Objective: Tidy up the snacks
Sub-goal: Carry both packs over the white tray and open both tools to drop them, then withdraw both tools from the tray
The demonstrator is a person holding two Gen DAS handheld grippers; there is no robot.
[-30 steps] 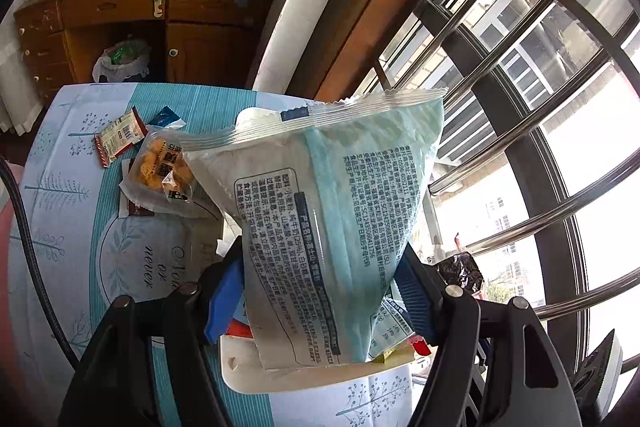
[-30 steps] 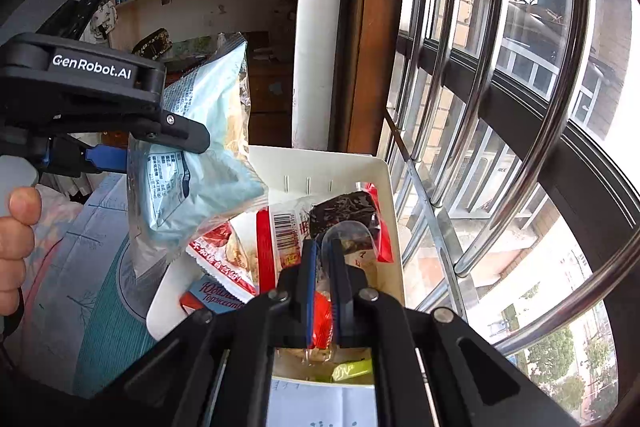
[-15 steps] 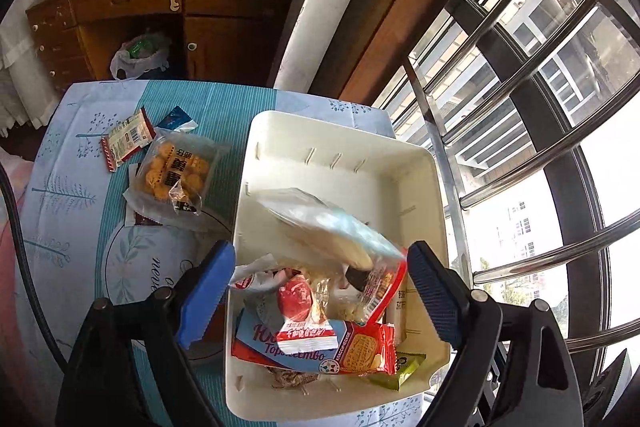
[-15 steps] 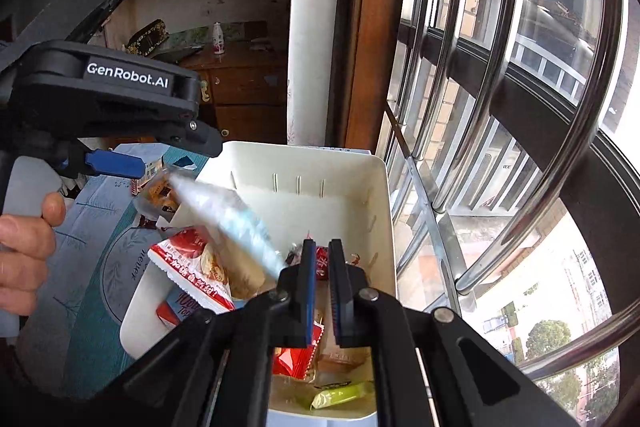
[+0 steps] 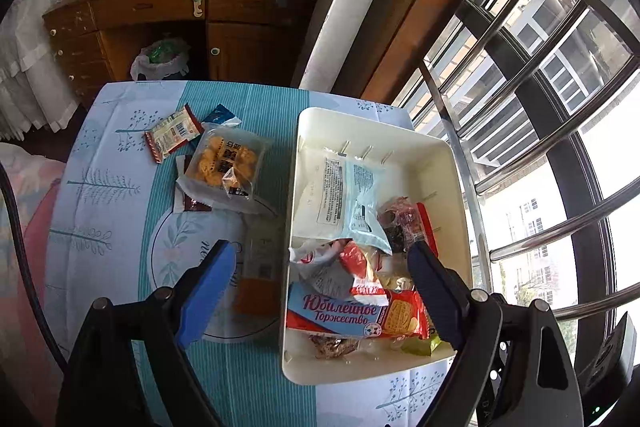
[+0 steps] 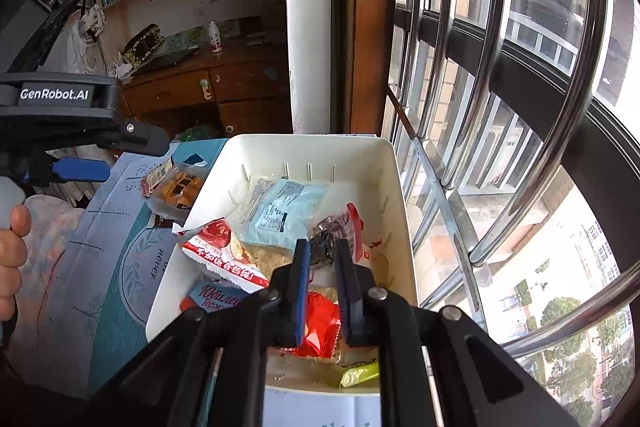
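Note:
A white bin (image 5: 452, 163) (image 6: 394, 163) holds several snack packets. A light-blue packet (image 5: 348, 195) (image 6: 284, 211) lies on top toward its far side. My left gripper (image 5: 320, 279) is open and empty above the bin's near left wall. My right gripper (image 6: 322, 255) hovers over the bin's near end, jaws nearly together with nothing between them. On the table left of the bin lie a clear bag of yellow biscuits (image 5: 224, 163) (image 6: 178, 189), a red-edged packet (image 5: 172, 133), a small blue packet (image 5: 220, 115) and an orange-ended box (image 5: 260, 267).
The table has a light-blue patterned cloth (image 5: 108, 187). A barred window (image 5: 540, 107) runs along the right of the bin. A wooden desk (image 5: 160, 11) stands behind the table, with a bagged waste bin (image 5: 160, 61) under it. A white pipe (image 6: 308, 19) rises behind the bin.
My left gripper opened and let the light-blue packet go; it fell into the bin and lies flat there. My right gripper has stayed over the bin's near end.

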